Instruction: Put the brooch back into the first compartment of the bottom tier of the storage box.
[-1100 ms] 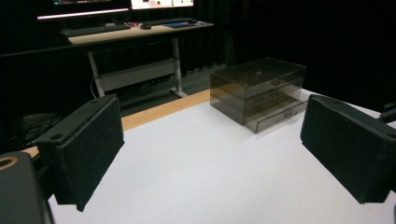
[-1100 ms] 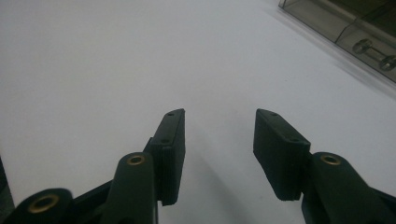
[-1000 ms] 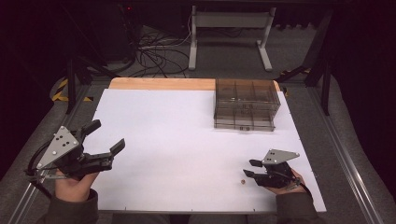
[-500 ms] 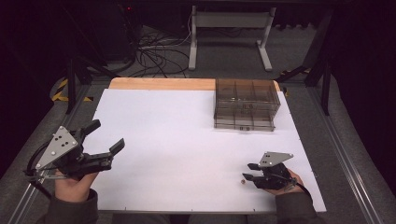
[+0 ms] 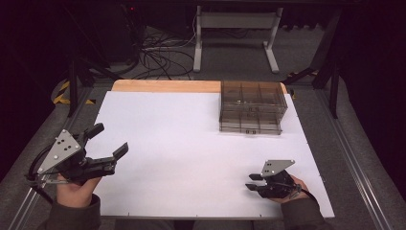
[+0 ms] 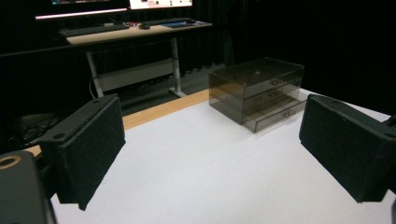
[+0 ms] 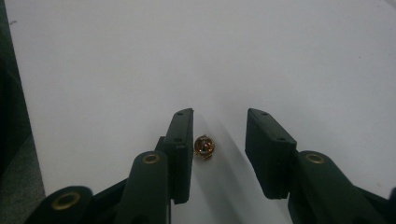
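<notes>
Right gripper (image 7: pixel 218 154) jaws just been closing, not clamped yet; small gold bead (image 7: pixel 204 147) sits between them on white table sheet (image 5: pixel 191 143), hugging one pad. Left gripper (image 5: pixel 103 148) released, nothing held. No readable markings.

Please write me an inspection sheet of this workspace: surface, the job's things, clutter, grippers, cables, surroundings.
Surface: white tabletop, wooden strip at far edge.
Job's things: small gold bead lying between the right gripper's fingers, close to one, gap to the other; smoked drawer box at far right, drawers shut.
Clutter: nothing seen.
Grippers: right gripper open, just closing around the bead; left gripper open wide, empty.
Cables: tangle on floor beyond table.
Surroundings: dark room, desk frame behind.
</notes>
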